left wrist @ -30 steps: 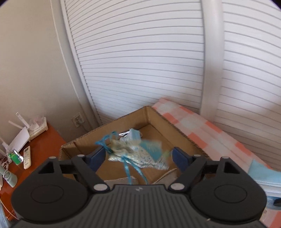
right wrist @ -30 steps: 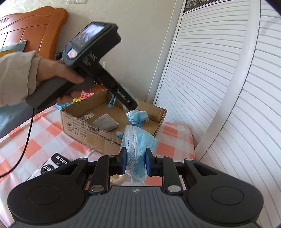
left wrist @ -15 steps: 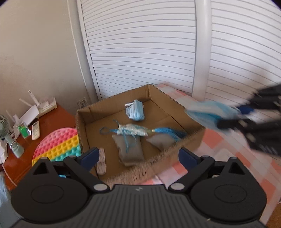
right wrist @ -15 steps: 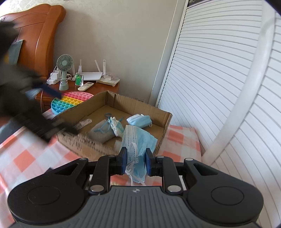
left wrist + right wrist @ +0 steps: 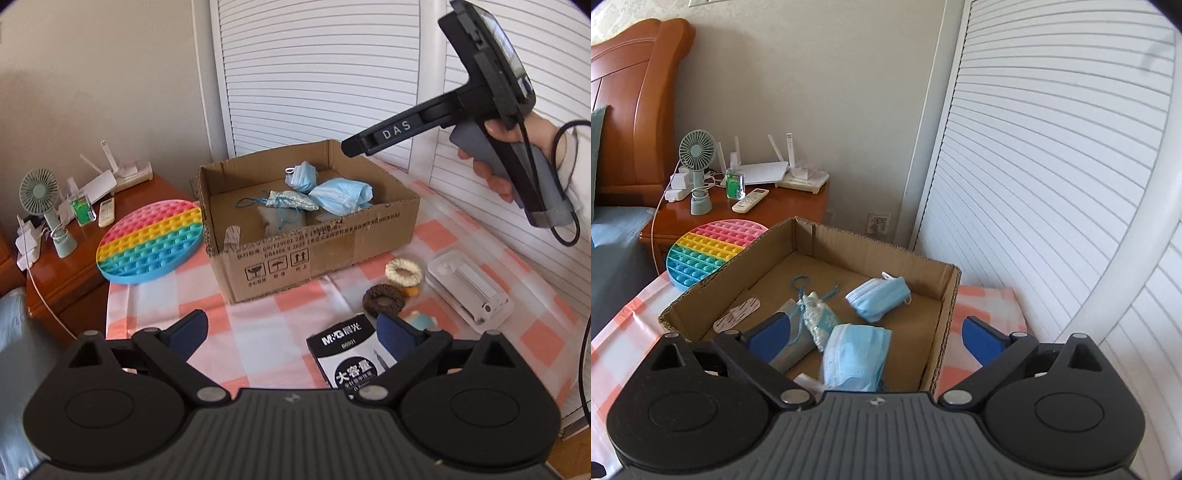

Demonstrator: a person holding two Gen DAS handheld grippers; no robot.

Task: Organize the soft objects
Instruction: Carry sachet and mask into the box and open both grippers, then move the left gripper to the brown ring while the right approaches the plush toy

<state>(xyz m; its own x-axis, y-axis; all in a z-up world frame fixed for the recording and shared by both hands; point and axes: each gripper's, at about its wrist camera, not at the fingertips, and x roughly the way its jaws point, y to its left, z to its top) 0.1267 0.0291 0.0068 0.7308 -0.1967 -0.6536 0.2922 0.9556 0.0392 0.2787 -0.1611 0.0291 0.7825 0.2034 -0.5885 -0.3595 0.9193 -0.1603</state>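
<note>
An open cardboard box (image 5: 314,251) (image 5: 945,284) stands on the checked cloth. In it lie two blue face masks (image 5: 341,197) (image 5: 303,175), a glittery sachet with a blue cord (image 5: 291,199) and a grey pouch (image 5: 280,221). My right gripper (image 5: 875,326) hovers over the box's near edge, its jaws opening. The nearer blue mask (image 5: 855,354) lies loose below them, touched by neither pad. My left gripper (image 5: 291,325) is open and empty, well back from the box. A cream scrunchie (image 5: 403,271) and a brown scrunchie (image 5: 384,300) lie outside the box.
A rainbow pop mat (image 5: 151,240) overlaps the nightstand (image 5: 74,273) to the box's left. A black pen box (image 5: 351,358), a small toy (image 5: 423,319) and a white plastic case (image 5: 469,288) lie on the cloth. White louvred doors (image 5: 1052,184) stand close behind.
The right gripper's jaws opened and the blue mask dropped into the box. The left gripper let go of the sachet, which now lies in the box, and drew back.
</note>
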